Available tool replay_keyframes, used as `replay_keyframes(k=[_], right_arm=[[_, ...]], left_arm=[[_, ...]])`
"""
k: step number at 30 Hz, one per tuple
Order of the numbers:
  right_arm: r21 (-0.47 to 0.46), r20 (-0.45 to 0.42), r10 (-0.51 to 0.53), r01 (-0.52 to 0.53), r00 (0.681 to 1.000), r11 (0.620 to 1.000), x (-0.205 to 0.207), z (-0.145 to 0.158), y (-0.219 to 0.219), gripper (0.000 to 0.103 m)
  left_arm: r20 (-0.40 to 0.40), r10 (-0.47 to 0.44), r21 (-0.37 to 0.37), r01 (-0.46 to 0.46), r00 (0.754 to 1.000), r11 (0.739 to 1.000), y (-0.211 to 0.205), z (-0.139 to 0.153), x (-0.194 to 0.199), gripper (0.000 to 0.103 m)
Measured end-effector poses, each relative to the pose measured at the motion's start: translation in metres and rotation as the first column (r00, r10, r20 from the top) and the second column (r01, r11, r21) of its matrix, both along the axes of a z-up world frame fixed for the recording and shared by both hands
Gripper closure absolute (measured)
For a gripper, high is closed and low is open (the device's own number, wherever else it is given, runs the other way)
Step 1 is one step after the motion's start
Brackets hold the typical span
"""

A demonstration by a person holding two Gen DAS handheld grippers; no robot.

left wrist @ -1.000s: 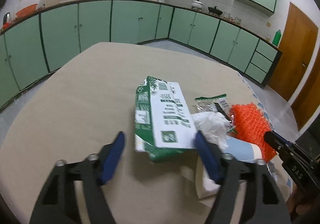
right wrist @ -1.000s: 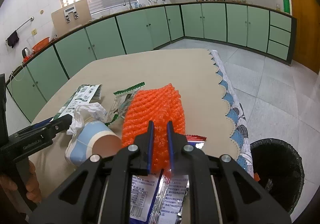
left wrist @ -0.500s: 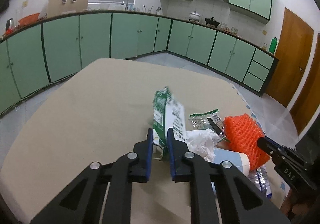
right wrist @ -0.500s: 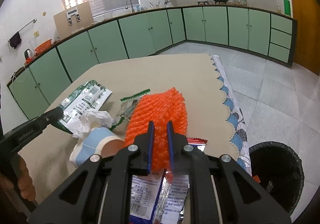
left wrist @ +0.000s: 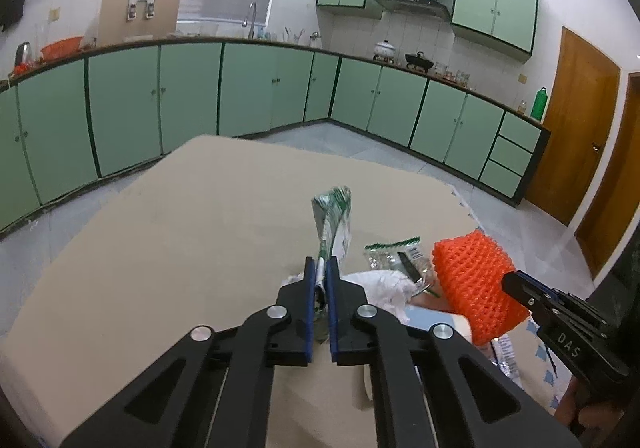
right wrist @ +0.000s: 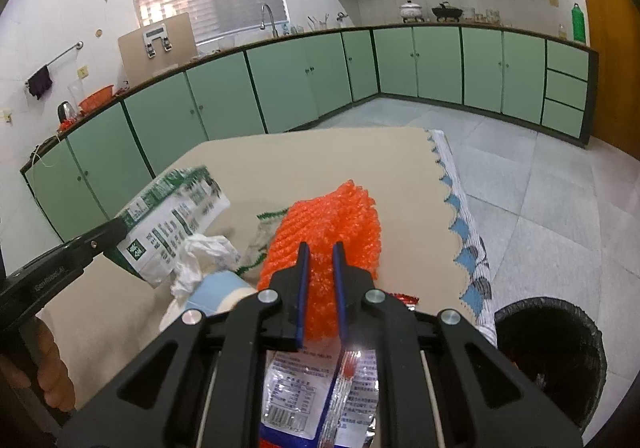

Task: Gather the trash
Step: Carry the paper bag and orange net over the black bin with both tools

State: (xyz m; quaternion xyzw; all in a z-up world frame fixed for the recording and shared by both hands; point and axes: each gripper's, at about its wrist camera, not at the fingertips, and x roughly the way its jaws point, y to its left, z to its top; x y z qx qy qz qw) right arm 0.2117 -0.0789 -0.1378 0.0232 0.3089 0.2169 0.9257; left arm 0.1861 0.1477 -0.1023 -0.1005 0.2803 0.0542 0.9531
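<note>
Left gripper clenched on green-white wrapper, lifted edge-on, long axis pointing far. Right gripper clamped on orange foam net. Black bin on floor, near right off table edge; right gripper closer.

A beige table carries a heap near its right edge: crumpled tissue, a paper cup, a clear wrapper and foil packets.
</note>
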Motion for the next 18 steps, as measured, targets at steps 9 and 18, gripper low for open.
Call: replay_keyframes(k=[9, 18], right_arm=[[0.041, 0.069, -0.003, 0.0, 0.998, 0.999, -0.014, 0.026, -0.008, 0.093], [0.078, 0.107, -0.014, 0.006, 0.994, 0.997, -0.026, 0.048, -0.022, 0.093]], left_arm=[[0.048, -0.016, -0.001, 0.016, 0.999, 1.0, -0.005, 0.017, -0.008, 0.098], [0.114, -0.016, 0.009, 0.015, 0.993, 1.0, -0.005, 0.037, -0.022, 0.098]])
